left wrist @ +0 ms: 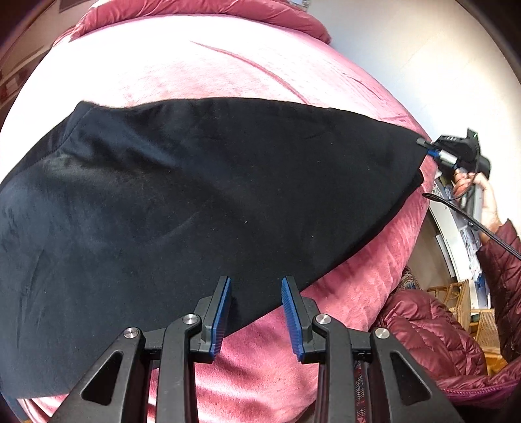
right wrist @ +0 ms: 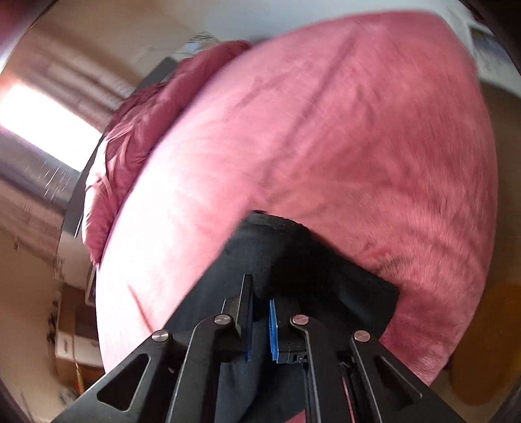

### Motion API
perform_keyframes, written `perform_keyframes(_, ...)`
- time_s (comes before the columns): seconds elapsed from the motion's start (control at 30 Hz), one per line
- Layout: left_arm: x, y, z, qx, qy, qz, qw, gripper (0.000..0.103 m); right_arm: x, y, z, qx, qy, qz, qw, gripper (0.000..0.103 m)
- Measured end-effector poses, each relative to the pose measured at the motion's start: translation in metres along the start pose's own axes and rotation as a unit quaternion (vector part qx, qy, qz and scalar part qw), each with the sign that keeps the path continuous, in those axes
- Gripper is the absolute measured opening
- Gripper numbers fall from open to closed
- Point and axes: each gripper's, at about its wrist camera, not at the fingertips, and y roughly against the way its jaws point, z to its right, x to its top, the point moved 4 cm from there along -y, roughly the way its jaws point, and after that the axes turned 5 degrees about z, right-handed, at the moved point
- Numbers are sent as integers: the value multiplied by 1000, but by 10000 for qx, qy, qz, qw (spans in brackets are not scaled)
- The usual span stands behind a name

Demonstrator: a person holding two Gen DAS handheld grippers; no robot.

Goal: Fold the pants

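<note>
Black pants (left wrist: 195,182) lie spread across the pink bed cover (left wrist: 228,65). In the left wrist view my left gripper (left wrist: 256,284) hovers over their near edge. It is open, its blue pads (left wrist: 221,312) stand apart, and the cloth edge runs under the gap without being pinched. At the far right my right gripper (left wrist: 427,147) is shut on a corner of the pants, which is drawn out to a point at the bed's edge. In the blurred right wrist view that gripper (right wrist: 260,294) has black cloth (right wrist: 293,260) bunched between its nearly closed fingers.
A rumpled pink quilt (left wrist: 202,13) lies at the head of the bed. A person's hand (left wrist: 478,192) and dark red puffer sleeve (left wrist: 501,260) are at the right. Wicker furniture (left wrist: 456,293) stands beside the bed. A bright window (right wrist: 42,120) and boxes (right wrist: 75,328) are at the left.
</note>
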Motion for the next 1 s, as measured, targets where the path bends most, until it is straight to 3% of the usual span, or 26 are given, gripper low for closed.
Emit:
perform_keyframes(0.13,-2,0,6,-58,-222,-3,9997,32,0,17,11,-309,131,-28,9994,7)
perform_keyframes(0.27,-3,-3,19,-117,-635,-22,9979,33,-11,-5,54,-772,-268,-445,9957,7)
perform_keyframes(0.43,-4,-19,38,-292,-896,-146,9954,36,-24,-23,71,-903,-443,-541,9935,8)
perform_keyframes(0.57,-7,-36,42,-231,-936,-282,9949,36,-21,-17,73,-730,-499,-536,9946,14)
perform_keyframes(0.7,-9,-40,43,-258,-892,-213,9954,35,-21,-2,70,-731,-509,-523,9947,29)
perform_keyframes(0.77,-9,-37,42,-308,-878,-167,9955,35,-28,7,64,-670,-431,-578,9951,29)
perform_keyframes(1.0,-14,-19,36,-557,-709,45,9959,36,-103,16,4,573,-102,-1483,9872,29)
